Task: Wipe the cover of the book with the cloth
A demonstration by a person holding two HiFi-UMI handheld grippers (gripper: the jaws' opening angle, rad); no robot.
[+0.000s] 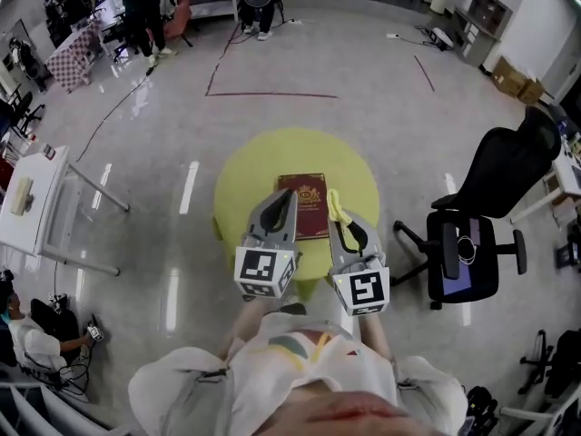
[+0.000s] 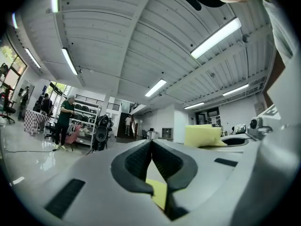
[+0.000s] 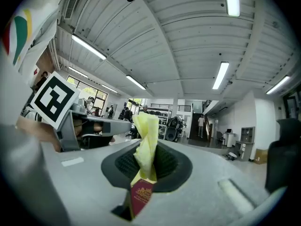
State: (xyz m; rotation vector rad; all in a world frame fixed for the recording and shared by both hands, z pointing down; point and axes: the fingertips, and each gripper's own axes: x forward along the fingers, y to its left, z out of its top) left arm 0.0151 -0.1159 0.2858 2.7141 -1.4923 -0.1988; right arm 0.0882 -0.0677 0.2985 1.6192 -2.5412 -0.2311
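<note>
Book [image 1: 307, 198]: one dark red volume with a gold emblem lies flat on the round yellow table [image 1: 272, 153], near the middle of the top. The print on its cover is too small to read. From the head view the two gripper tips cover its near edge and left corner. In the right gripper view only a narrow red strip of the book shows through the gap under the jaws.

Two grippers hang over the near side of the book, side by side and level, each carrying one marker cube. The left gripper [image 2: 151, 146] has its jaws pressed together with nothing between them; only a patch of yellow tabletop shows below. The right gripper [image 3: 149, 150] is clamped on the single yellow cloth [image 3: 146, 133], which sticks up from the jaws in a twisted strip. Its lower end is lost between the pads. In the head view the cloth sits just above the book's right edge; whether it touches the cover cannot be told.

One black office chair [image 1: 481, 216] stands well to the right of the book, and one white table [image 1: 32, 203] well to the left, cut off by the frame.
</note>
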